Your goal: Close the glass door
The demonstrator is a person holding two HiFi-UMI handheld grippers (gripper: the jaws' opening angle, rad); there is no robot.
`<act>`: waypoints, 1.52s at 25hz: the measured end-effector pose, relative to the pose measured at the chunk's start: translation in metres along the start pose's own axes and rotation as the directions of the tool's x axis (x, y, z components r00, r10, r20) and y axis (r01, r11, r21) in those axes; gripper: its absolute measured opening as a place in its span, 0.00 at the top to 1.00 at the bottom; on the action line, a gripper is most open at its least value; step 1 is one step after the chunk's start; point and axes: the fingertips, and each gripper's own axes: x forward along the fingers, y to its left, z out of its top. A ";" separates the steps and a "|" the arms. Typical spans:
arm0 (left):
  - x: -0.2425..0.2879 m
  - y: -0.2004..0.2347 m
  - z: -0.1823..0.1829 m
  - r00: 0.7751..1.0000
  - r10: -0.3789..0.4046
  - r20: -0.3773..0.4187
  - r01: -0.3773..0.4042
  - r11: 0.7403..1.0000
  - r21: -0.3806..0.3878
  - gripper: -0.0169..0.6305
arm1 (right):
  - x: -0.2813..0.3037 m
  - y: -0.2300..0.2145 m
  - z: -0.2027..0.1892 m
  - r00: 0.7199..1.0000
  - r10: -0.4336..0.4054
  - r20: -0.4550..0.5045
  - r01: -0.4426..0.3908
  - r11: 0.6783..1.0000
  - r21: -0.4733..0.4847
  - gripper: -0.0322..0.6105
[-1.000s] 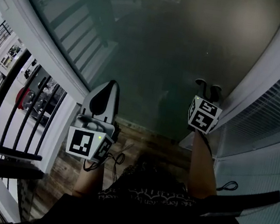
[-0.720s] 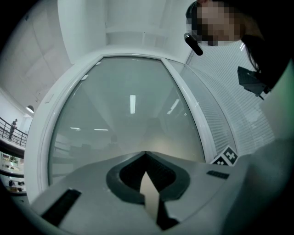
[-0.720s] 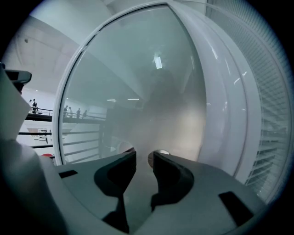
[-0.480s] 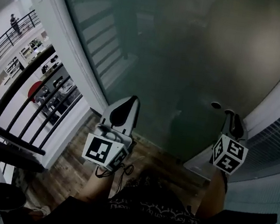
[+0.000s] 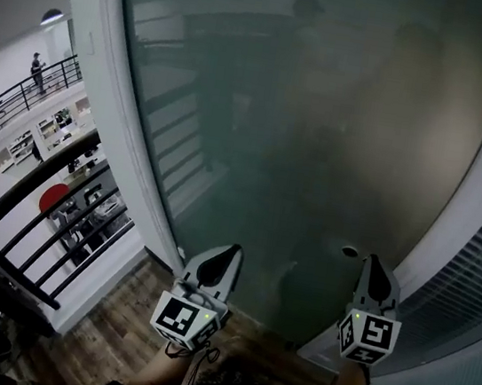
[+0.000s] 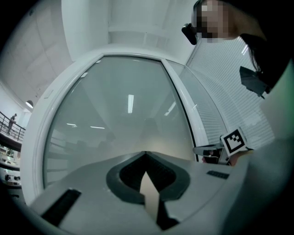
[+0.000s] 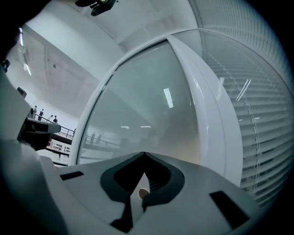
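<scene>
Both tongs face the tall frosted grey-green glass door (image 5: 304,134), which stands directly ahead in its white frame (image 5: 119,79). The left gripper (image 5: 232,253) has its jaws together on nothing. The right gripper (image 5: 372,262), near a small dark oval fitting (image 5: 351,250), has just been closing its jaws, and nothing sits between the tips. Narrow tips could skid on smooth glass. Whether the door sits home cannot be told, and a pinkish round blur (image 7: 144,193) behind the right jaws stays unidentified.
</scene>
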 end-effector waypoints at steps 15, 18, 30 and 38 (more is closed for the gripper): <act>0.013 0.016 0.010 1.000 -0.001 0.028 -0.001 0.995 0.096 0.97 | 0.016 0.022 0.025 0.996 0.057 0.069 -0.058 0.998 0.006 0.95; 0.012 0.011 0.006 1.000 0.003 0.025 -0.004 0.998 0.067 0.97 | 0.011 0.018 0.021 0.996 0.046 0.073 -0.047 0.999 0.007 0.95; -0.023 0.053 0.011 0.999 0.037 0.028 -0.039 0.997 0.071 0.97 | 0.007 0.051 0.029 0.998 0.009 0.068 -0.010 1.000 0.013 0.95; -0.045 0.062 0.008 0.999 0.049 -0.017 -0.049 0.998 0.035 0.97 | -0.014 0.064 0.042 0.999 -0.015 0.049 0.015 1.000 0.006 0.95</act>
